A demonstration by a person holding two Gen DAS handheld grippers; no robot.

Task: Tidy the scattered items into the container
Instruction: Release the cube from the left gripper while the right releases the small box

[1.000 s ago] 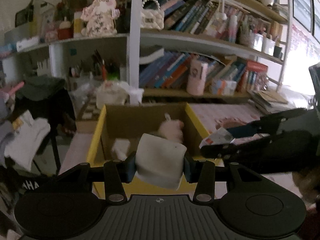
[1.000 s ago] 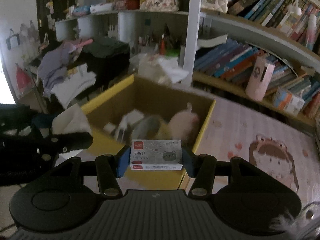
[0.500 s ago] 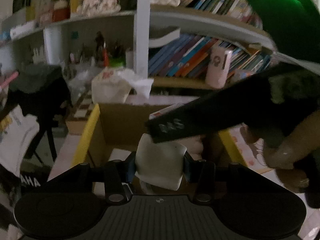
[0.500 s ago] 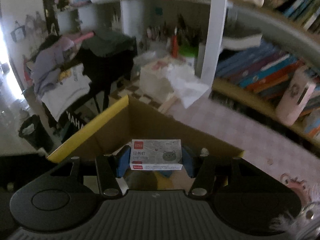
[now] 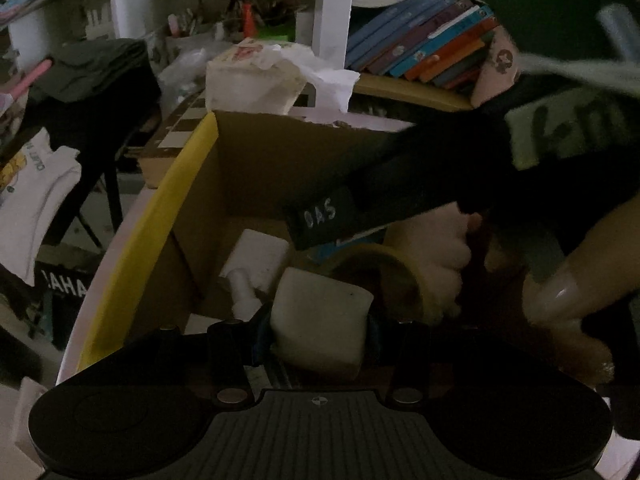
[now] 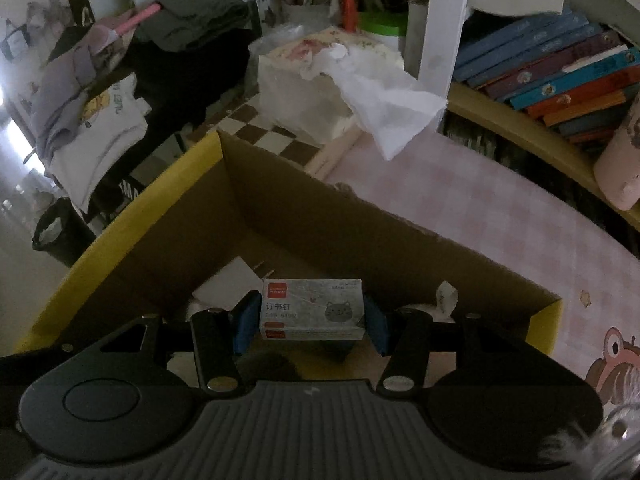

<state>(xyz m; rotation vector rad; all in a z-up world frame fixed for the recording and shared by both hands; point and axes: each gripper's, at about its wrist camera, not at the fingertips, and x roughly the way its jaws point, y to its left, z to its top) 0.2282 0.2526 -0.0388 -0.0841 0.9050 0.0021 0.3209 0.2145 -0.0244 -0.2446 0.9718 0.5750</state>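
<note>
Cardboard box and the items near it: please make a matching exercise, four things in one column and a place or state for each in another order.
Things:
1. staple box
2. white block
3. tissue pack
4. cardboard box

Places or states:
a. stands behind the container, on the table
b. has a yellow rim
c. held in the right gripper
d. held in the left gripper

Pairs: 1-c, 2-d, 3-a, 4-b
</note>
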